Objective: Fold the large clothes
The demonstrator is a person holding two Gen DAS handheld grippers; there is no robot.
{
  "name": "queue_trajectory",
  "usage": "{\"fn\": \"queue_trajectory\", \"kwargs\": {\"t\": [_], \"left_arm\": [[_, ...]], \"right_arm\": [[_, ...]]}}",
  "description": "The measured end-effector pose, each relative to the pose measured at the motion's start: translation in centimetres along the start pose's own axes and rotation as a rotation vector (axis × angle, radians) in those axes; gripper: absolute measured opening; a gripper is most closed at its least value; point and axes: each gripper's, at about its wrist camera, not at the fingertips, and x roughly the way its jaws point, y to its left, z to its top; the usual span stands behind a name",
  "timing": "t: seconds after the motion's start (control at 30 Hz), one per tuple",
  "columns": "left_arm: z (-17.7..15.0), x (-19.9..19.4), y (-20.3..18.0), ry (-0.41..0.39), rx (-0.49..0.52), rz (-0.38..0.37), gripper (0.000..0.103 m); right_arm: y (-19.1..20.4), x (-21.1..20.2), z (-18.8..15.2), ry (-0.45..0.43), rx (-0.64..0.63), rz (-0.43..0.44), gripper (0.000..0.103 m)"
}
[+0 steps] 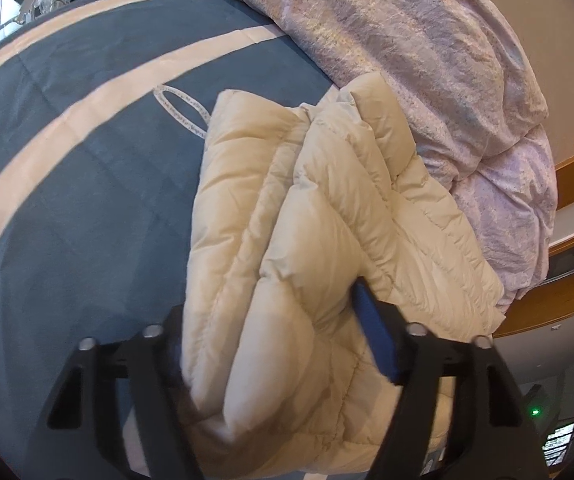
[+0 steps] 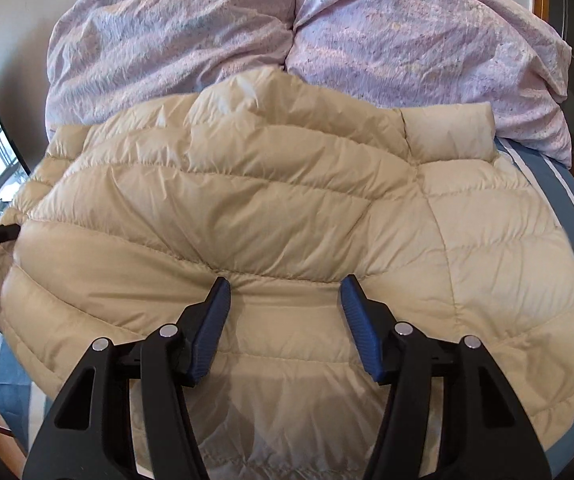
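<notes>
Cream puffer jacket fills frame centre; our left gripper grasps bunched fold, right gripper released above it.

A cream quilted down jacket lies spread on the bed, puffy channels running across it, its far edge against the lilac bedding. Seen from the right gripper, the jacket fills the space ahead of and beneath the parted fingers, whose tips rest at a seam with no fabric pinched. At the left gripper, a thick folded bundle of the same jacket bulges up between the fingers and extends forward from them.
</notes>
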Motion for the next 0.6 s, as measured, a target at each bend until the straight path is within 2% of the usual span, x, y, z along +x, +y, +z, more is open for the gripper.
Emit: {"fn": "queue_trajectory", "kwargs": {"t": [0.03,0.17,0.27,0.37,0.6], "left_arm": [[0.0,0.0,-0.1,-0.002,0.001,-0.004,0.057],[0.1,-0.4,-0.7,-0.012,0.011,-0.035,0.033],[0.3,-1.2,-1.6,-0.027,0.024,-0.06,0.024],[0.6,-2.0,-2.7,-0.045,0.045,-0.082,0.02],[1.1,-5.1,-7.1,-0.103,0.11,-0.182,0.018]], "right_arm": [[0.2,0.3,-0.1,0.002,-0.005,-0.007,0.06],[1.3,1.4,-0.4,0.014,-0.044,-0.056,0.06],[1.6,1.8,-0.3,0.024,-0.06,-0.079,0.06],[1.6,2.0,-0.2,0.029,-0.062,-0.082,0.06],[1.6,2.0,-0.2,0.02,-0.062,-0.077,0.06]]}}
